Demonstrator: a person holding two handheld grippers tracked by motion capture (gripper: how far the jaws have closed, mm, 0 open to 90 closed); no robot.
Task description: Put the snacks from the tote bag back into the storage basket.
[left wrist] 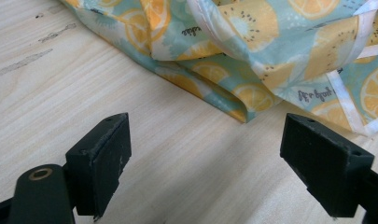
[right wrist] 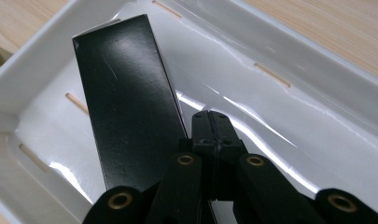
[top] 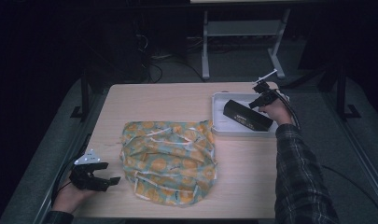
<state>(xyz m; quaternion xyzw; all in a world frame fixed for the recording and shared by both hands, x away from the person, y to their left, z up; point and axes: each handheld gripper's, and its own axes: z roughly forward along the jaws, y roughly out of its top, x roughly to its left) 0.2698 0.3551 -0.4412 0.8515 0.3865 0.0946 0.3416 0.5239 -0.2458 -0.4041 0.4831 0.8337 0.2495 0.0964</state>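
Black box point(right wrist: 126, 102) lying in white tray point(top: 219, 128) at two o'clock; right hand-held gripper point(right wrist: 213, 122) pressed together, empty, beside it. Left hand-held gripper point(left wrist: 205, 154) spread near fruit-print cloth point(top: 170, 158); next, likely pinching cloth's edge.

A light wood-grain table point(top: 177, 100) is set at centre on a grey floor point(top: 364, 140). A grey metal stand point(top: 242, 32) with two legs and a low shelf is seen at 12 o'clock, beyond the far edge. Dark cables point(top: 154, 70) are trailed on the floor at 11 o'clock. The surroundings are dimly lit; the upper left is lost in shadow.
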